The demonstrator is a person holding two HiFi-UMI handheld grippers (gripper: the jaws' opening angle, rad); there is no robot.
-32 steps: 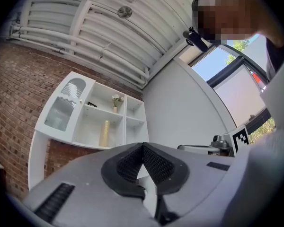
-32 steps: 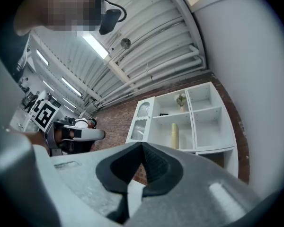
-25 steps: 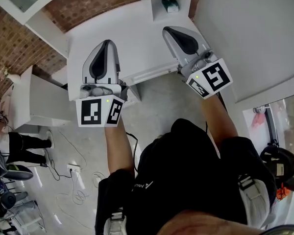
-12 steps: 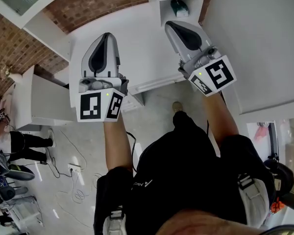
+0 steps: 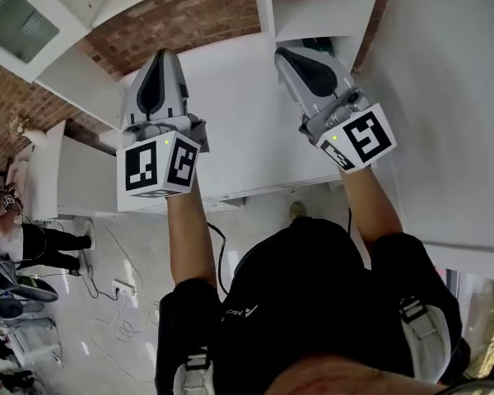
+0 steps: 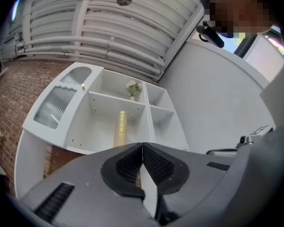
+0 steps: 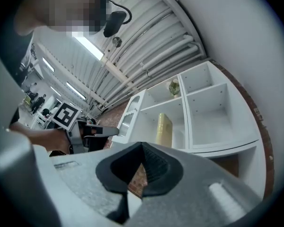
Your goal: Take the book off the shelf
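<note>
A yellow book [image 6: 119, 126] stands upright in a middle compartment of the white shelf unit [image 6: 97, 145] on the brick wall. The right gripper view shows the same book [image 7: 164, 129] ahead, well beyond the jaws. Both grippers are held up in front of the shelf, apart from it. My left gripper [image 5: 160, 60] is shut with nothing in it, its pads [image 6: 132, 164] meeting at the tip. My right gripper [image 5: 284, 56] is also shut and empty, to the right of the left gripper [image 7: 92, 130]. In the head view the book is not visible.
A small plant [image 6: 132, 88] sits on the shelf above the book. A ribbed-glass cabinet door [image 6: 57, 105] is at the shelf's left. A white wall [image 5: 445, 97] rises at the right. A person [image 5: 20, 241] stands far left, with cables [image 5: 123, 303] on the floor.
Both grippers have risen toward the shelf, and the view has tilted upward with the shelf unit closer. The jaws of both stayed shut.
</note>
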